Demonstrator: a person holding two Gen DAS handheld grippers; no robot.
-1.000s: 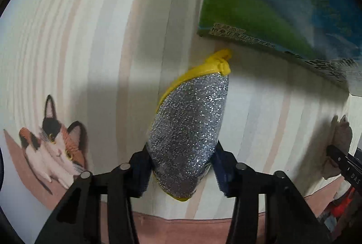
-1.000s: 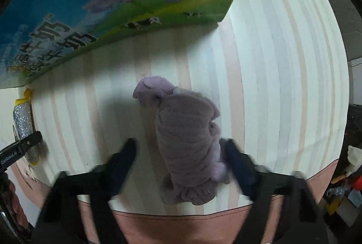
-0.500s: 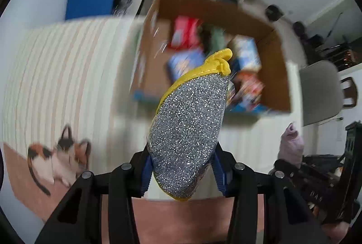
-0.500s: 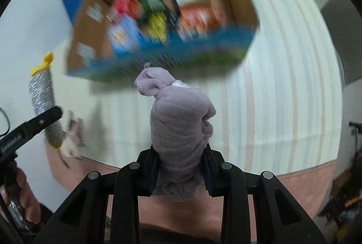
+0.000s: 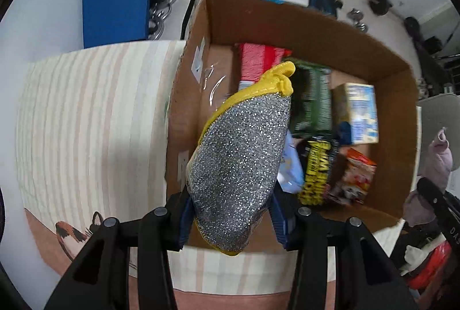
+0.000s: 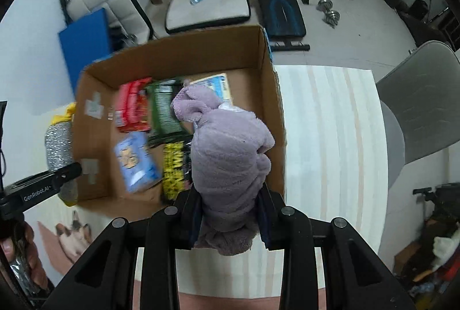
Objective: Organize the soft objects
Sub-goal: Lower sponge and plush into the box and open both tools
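My left gripper (image 5: 230, 219) is shut on a silver glitter sponge with yellow trim (image 5: 238, 166) and holds it in the air over the near left part of an open cardboard box (image 5: 316, 31). My right gripper (image 6: 230, 219) is shut on a bunched purple fleece cloth (image 6: 230, 166) and holds it above the box's near right corner (image 6: 270, 120). The sponge also shows at the left of the right wrist view (image 6: 59, 149). The cloth also shows at the right edge of the left wrist view (image 5: 437, 157).
The box holds several snack packets: red (image 6: 132, 105), green (image 6: 165, 114), blue (image 6: 135, 163) and yellow-black (image 6: 174, 172). It stands on a striped tablecloth (image 6: 330, 137) with a cat print (image 5: 74, 232). A grey chair (image 6: 417, 97) stands at the right; gym gear lies behind.
Both grippers have risen well above the table with their objects. The right gripper closed on the purple cloth about a second ago. The view went from the tablecloth to looking down into the box.
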